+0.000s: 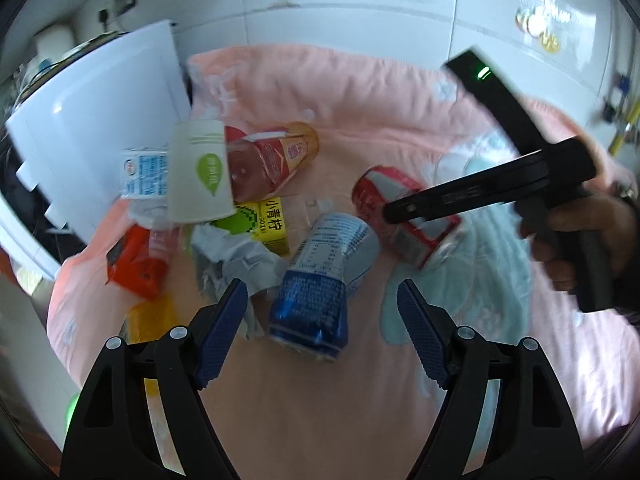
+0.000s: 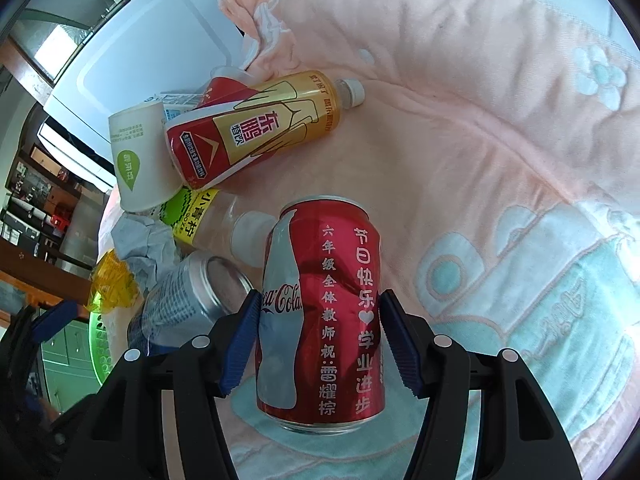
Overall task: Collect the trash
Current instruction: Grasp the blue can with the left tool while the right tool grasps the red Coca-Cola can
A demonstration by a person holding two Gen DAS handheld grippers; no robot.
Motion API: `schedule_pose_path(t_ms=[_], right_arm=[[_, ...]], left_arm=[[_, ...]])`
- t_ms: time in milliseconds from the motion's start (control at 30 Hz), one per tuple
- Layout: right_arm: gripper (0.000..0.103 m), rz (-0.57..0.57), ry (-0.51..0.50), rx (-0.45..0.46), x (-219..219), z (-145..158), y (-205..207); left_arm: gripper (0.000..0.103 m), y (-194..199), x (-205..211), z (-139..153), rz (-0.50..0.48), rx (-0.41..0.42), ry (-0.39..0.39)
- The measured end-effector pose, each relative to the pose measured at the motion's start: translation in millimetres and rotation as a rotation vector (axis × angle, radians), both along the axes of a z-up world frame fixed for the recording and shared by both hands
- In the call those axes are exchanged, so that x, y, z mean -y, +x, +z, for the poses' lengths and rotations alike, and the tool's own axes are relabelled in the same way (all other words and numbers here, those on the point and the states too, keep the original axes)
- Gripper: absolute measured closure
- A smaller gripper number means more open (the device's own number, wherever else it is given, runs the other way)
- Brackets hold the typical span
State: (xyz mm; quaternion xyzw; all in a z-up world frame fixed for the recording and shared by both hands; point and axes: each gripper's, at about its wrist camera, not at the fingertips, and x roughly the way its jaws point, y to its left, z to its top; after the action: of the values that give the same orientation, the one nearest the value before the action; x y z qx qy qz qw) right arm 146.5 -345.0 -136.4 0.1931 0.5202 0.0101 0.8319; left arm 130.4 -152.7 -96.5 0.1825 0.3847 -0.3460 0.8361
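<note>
A red cola can (image 2: pixel 320 312) lies on its side on the pink towel (image 2: pixel 460 120). My right gripper (image 2: pixel 320 304) is shut on it, a blue pad against each side. In the left wrist view the same can (image 1: pixel 384 192) shows under the right gripper (image 1: pixel 400 210), which a person's hand (image 1: pixel 580 232) holds. A blue and silver can (image 1: pixel 320 272) also lies on its side, its blue end reaching in between the fingertips of my left gripper (image 1: pixel 322 300). That gripper is open and its pads stand apart from the can.
Left of the cans lie a paper cup (image 1: pixel 198 176), a red-gold bottle (image 1: pixel 268 156), a yellow-labelled bottle (image 1: pixel 264 220), crumpled grey paper (image 1: pixel 232 256), an orange packet (image 1: pixel 136 264) and a small blue-white carton (image 1: pixel 144 174). A white box (image 1: pixel 100 120) borders the towel's left.
</note>
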Motion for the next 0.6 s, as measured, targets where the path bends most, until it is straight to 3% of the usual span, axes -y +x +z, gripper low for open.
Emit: schedule_pose_path(t_ms=[300, 600], right_arm=[[0.045, -0.001, -0.010, 0.044, -1.8, 13.3, -25.4], [0.045, -0.006, -0.010, 0.079, -2.3, 23.9, -38.4]], left_arm=[[0.026, 36.4, 18.8, -28.2, -0.034, -0.094, 0.029], [0.030, 47.3, 28.9, -43.6, -0.081, -0.181, 0.043]])
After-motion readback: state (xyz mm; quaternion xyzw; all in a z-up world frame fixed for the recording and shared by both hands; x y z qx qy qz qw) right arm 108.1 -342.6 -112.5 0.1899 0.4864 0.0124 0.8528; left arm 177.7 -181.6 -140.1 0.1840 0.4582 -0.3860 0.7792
